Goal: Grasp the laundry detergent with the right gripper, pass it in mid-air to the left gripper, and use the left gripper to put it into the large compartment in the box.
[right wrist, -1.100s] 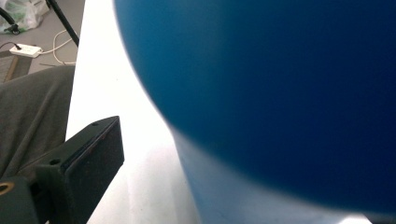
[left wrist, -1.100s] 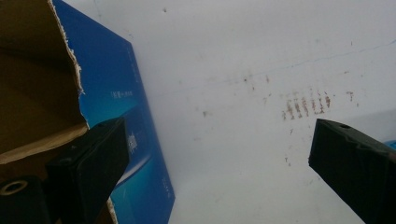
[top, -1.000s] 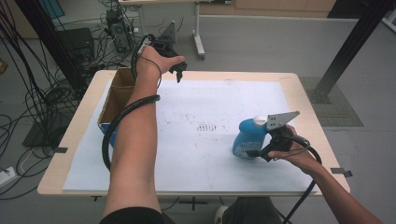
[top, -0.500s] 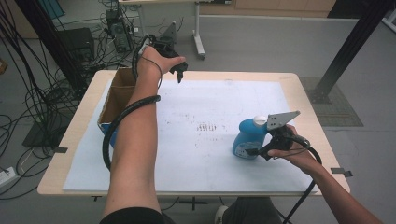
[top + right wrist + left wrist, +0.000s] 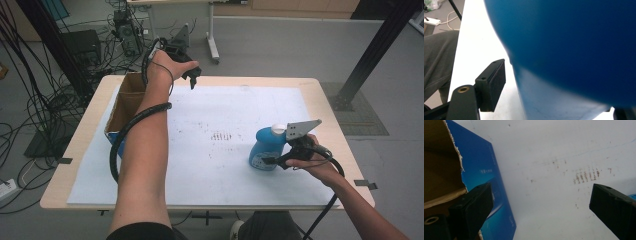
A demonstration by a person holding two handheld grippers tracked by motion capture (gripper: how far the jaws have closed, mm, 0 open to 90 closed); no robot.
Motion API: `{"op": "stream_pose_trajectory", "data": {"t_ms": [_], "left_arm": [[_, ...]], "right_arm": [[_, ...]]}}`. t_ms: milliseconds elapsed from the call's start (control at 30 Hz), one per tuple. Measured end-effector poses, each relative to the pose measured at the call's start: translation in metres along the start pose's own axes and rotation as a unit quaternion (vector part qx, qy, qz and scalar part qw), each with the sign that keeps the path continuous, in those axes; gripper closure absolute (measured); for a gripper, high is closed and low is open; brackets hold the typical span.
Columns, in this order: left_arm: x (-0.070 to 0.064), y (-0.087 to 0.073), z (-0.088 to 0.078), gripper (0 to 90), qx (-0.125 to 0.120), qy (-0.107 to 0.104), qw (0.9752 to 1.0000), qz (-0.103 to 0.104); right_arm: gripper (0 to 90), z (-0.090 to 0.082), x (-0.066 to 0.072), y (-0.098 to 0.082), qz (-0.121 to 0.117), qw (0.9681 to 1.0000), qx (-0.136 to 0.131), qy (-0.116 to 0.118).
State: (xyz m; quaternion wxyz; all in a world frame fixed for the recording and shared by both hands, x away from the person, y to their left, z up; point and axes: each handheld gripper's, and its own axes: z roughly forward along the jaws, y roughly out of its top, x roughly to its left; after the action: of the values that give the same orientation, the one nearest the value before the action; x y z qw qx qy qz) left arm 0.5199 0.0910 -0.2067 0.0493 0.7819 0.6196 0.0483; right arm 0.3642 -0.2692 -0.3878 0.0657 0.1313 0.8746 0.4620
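Closing around the lower body of the blue bottle (image 5: pixel 267 147), which stands upright on the desk (image 5: pixel 90 145) near its right edge, the right tongs (image 5: pixel 269 161) have a visible gap at one pad. Smooth plastic looks slippery, possibly liquid-heavy; gripping low seems steadiest. Left tongs (image 5: pixel 192 77) hang apart beside the cardboard box (image 5: pixel 122 107).
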Motion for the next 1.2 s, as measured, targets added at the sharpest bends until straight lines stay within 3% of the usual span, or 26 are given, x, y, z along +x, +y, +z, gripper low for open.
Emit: {"op": "stream_pose_trajectory", "data": {"t_ms": [433,1200], "left_arm": [[0.0031,-0.0011,-0.0002,5.8,0.002,0.001,1.0000,-0.001],[-0.0008,0.0000,-0.0023,5.8,0.001,0.006,1.0000,0.002]], "right_arm": [[40.5,0.0008,-0.0024,-0.0044,-0.008,0.9999,-0.003,-0.012],[41.8,0.0006,-0.0034,-0.0053,-0.009,0.9999,-0.007,-0.009]]}}
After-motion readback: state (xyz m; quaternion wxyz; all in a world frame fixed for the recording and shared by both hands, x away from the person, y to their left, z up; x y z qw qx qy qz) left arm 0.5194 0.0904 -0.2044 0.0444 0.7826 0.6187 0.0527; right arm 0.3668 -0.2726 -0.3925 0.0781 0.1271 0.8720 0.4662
